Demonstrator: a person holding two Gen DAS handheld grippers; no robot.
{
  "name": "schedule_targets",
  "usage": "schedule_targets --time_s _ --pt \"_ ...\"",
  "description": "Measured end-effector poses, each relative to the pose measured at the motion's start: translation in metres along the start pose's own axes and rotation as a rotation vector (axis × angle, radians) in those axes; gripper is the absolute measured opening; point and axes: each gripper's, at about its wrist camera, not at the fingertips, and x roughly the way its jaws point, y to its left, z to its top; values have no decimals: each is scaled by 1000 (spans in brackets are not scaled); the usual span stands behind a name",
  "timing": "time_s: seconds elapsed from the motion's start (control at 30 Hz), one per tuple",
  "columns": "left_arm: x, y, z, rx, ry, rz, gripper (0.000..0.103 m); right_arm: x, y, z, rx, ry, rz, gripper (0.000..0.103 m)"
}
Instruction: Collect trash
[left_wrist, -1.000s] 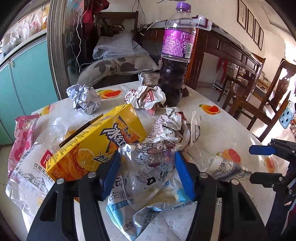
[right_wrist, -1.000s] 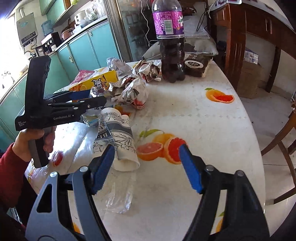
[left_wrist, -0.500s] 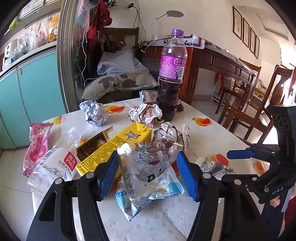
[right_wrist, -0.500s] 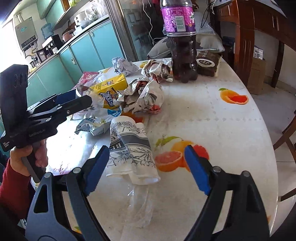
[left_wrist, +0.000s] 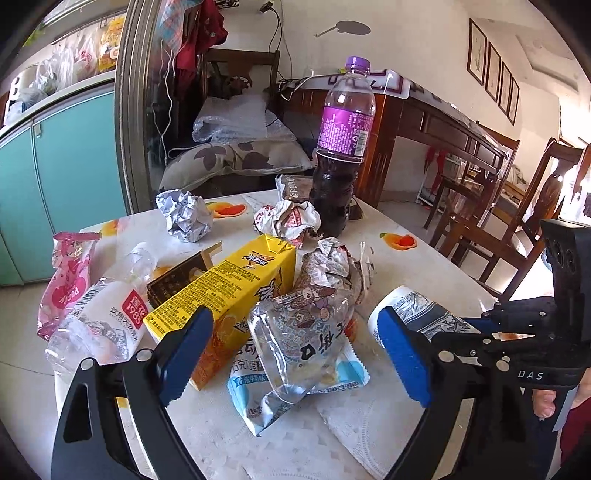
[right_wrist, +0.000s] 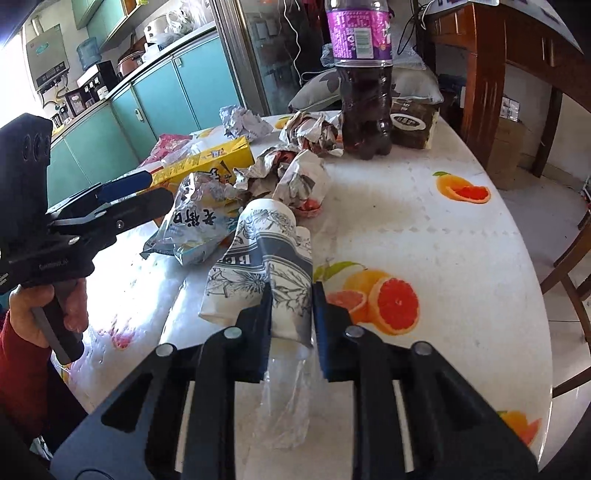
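Observation:
Trash litters the fruit-print table (right_wrist: 424, 221). My right gripper (right_wrist: 291, 295) is closing; its blue pads squeeze the near end of a crushed paper cup (right_wrist: 258, 258) printed with grey flowers, which lies on its side. That cup (left_wrist: 413, 306) shows at the right of the left wrist view. My left gripper (left_wrist: 291, 332) is opening, jaws wide apart. A clear and blue snack bag (left_wrist: 295, 343) lies between them, untouched by the pads. A yellow juice carton (left_wrist: 229, 291) lies just left of the bag.
Crumpled paper balls (left_wrist: 184, 214), a crushed wrapper wad (left_wrist: 332, 262), a flattened clear water bottle (left_wrist: 99, 321) and a pink packet (left_wrist: 70, 284) lie around. A tall purple-label drink bottle (left_wrist: 343, 155) stands at the back. Wooden chairs (left_wrist: 517, 206) stand to the right.
The right gripper has closed from wide open onto the paper cup. The left gripper's jaws have spread wider and drawn back a little from the snack bag.

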Motion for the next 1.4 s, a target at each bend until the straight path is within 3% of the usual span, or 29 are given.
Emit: schedule_targets --time_s 0.1,0.17,0.2,0.23,0.27,0.5,0.53,0.57,0.6,0.67,0.8,0.9,1.1,1.23,1.4 --pt "13 -1 1 -5 26 -5 79 -8 -2 -1 1 -18 -23 20" --pt "23 1 -1 -29 71 -28 34 -12 -1 -2 -3 -29 -28 20" --pt "26 3 -3 -48 85 -45 28 -14 -1 -2 -2 -32 -26 20" --pt "28 4 -5 -62 95 -61 10 -16 -1 -2 0 -36 -25 20" --pt "28 6 -6 -71 104 -68 0 -17 -1 -2 2 -39 -24 21" --pt "7 7 0 -62 13 -17 3 -27 2 -1 12 -64 -18 21" --pt "7 5 1 -53 0 -6 42 -27 2 0 12 -66 -20 21" --pt "8 5 4 -48 -8 -4 98 -27 2 1 13 -69 -22 21" --pt "6 3 5 -43 -39 -26 89 -27 2 2 17 -73 -22 21" --pt "12 -5 9 -4 -24 -42 91 -30 -2 4 35 -92 -23 21" --pt "28 -20 5 88 14 -2 87 -36 -11 3 67 -121 -32 21" --pt "38 -17 5 57 66 -19 71 -38 -20 1 84 -125 -38 21" --pt "57 -2 8 -44 129 -56 62 -29 -27 -2 88 -106 -29 21" --pt "58 -6 6 -36 128 -76 53 -26 -25 -1 95 -107 -17 21" --pt "44 -8 7 -54 88 -89 49 -35 -19 2 94 -133 -11 21"
